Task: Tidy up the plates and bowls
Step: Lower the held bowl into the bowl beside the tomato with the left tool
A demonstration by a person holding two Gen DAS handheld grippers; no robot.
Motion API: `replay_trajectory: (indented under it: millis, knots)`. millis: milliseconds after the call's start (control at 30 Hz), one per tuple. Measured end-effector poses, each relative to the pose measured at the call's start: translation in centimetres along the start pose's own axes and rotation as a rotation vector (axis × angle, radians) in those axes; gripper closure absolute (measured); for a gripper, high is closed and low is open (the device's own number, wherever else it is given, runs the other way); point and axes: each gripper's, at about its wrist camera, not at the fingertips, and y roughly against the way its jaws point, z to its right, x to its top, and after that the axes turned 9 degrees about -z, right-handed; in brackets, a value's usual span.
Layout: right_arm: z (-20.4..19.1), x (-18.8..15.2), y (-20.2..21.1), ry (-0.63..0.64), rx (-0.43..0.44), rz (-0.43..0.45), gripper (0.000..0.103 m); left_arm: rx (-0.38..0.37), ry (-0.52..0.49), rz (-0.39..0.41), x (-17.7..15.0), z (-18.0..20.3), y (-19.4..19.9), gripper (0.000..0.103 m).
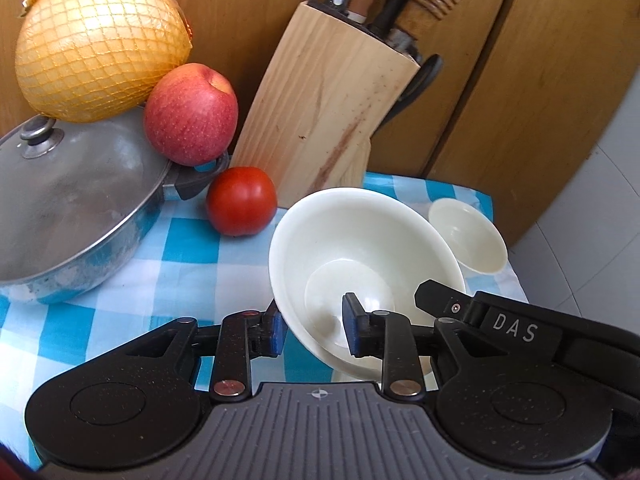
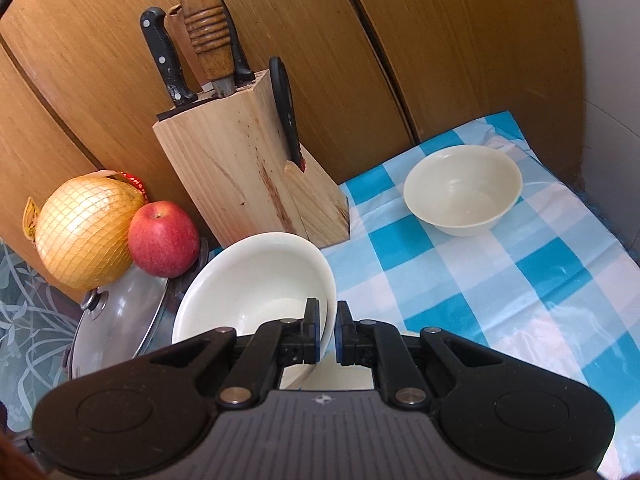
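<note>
A large cream bowl (image 1: 360,240) hangs tilted over the blue checked cloth (image 1: 120,300), its mouth turned toward the camera. My left gripper (image 1: 314,326) stands open astride its near rim. One pad is outside the wall and the other is inside, clear of it. My right gripper (image 2: 328,328) is shut on the rim of the large bowl (image 2: 256,280). One of its fingers (image 1: 436,298) shows at the bowl's right edge in the left wrist view. A small cream bowl (image 2: 464,188) (image 1: 468,236) sits upright on the cloth near the back right corner.
A lidded steel pot (image 1: 72,208) stands at left, with a netted pomelo (image 1: 100,44) and an apple (image 1: 192,112) resting on it. A tomato (image 1: 242,200) lies beside a wooden knife block (image 1: 320,108). Wooden cabinet doors (image 2: 440,40) close the back. The cloth ends at the right edge (image 2: 592,220).
</note>
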Motion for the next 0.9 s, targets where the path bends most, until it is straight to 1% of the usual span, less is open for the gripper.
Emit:
replay_trajectory:
  millis: [200,333,500,900]
  knots:
    - [0.9,-1.1,0.8,-0.019,-0.017,-0.018,0.094,-0.005,-0.02,-0.017,-1.1,0.7,0.4,0.067]
    - [1.6,-1.7,1.6,-0.027,-0.036,-0.022,0.093,-0.018,-0.038,-0.034,-1.8,1.3,0.4,0.067]
    - [2.4,-2.4,2.6,-0.044,-0.043,-0.017,0.093,-0.027,-0.057,-0.037,-2.5,2.1,0.7,0.067]
    - [2.7,-3.3,4.0,-0.053,-0.045,-0.022,0.093,-0.037,-0.066,-0.051,-3.4,2.8,1.6,0.066]
